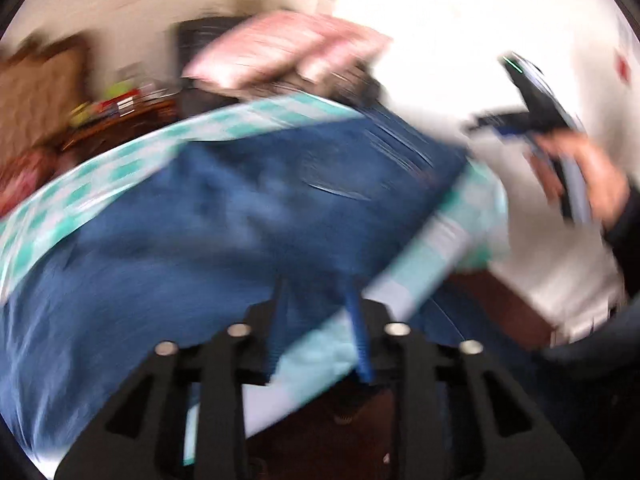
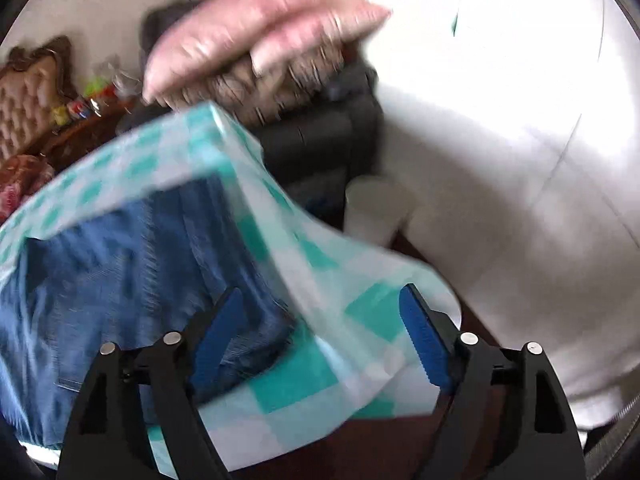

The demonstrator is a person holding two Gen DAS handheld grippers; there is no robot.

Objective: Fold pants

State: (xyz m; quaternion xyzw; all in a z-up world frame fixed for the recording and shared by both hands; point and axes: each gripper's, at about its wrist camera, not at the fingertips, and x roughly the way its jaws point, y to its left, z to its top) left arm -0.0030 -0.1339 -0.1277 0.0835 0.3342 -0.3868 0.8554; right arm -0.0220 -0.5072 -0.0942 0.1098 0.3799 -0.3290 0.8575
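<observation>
Sprawling across the left and middle of both views, the jeans (image 1: 224,216) lay flat on a teal-checked cloth (image 1: 120,168) covering the worktop, everything pretty motion-blurred. Bottom center of the left wrist view, the left gripper (image 1: 318,320) had its jaws partly open with nothing gripped, over the near edge of the denim. Over at the right of that view, the right gripper (image 1: 516,128) sat in a hand (image 1: 588,176), off the cloth. Its own camera showed its jaws spread wide and empty, the left pad (image 2: 218,332) over the jeans' corner.
</observation>
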